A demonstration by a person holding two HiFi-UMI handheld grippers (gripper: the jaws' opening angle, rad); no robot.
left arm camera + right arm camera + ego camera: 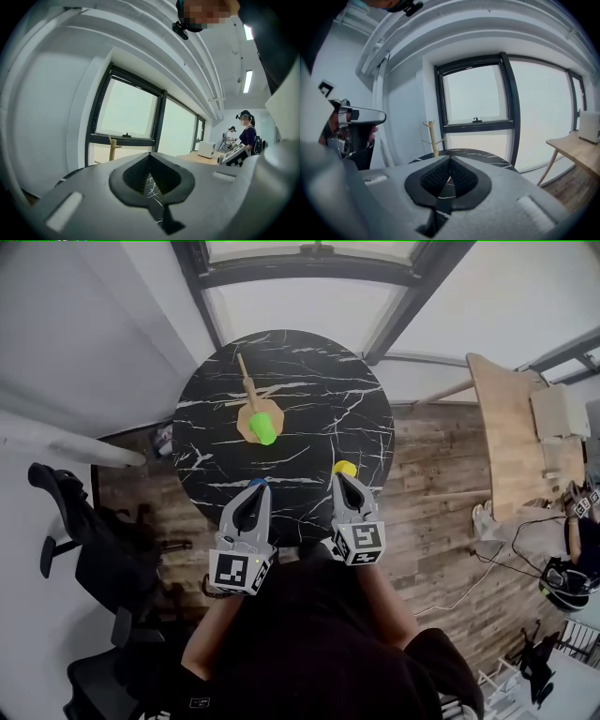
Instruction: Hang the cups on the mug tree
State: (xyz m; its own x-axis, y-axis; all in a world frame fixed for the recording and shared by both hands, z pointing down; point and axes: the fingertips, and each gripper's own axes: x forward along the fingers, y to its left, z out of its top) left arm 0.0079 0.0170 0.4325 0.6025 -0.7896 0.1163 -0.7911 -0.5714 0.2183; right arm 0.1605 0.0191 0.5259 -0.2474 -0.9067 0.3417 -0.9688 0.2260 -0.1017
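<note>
The wooden mug tree [247, 388] stands on the far left part of the round black marble table [319, 390]. A green cup [263, 428] sits at the tree's foot. A yellow cup [345, 468] shows just beyond my right gripper [343, 478], and a bit of a blue cup [257, 482] peeks out at the tip of my left gripper [255, 489]. Both grippers hover over the table's near edge, shut, with nothing between the jaws. The tree [112, 149] shows above the closed left gripper [150, 155], and the tree [433, 138] also stands beyond the closed right gripper [450, 159].
A light wooden table [511, 427] stands to the right on the plank floor, with cables [487, 568] beside it. A black chair [94, 549] is at the left. Windows lie beyond the marble table. Two people [246, 133] stand far off by another table.
</note>
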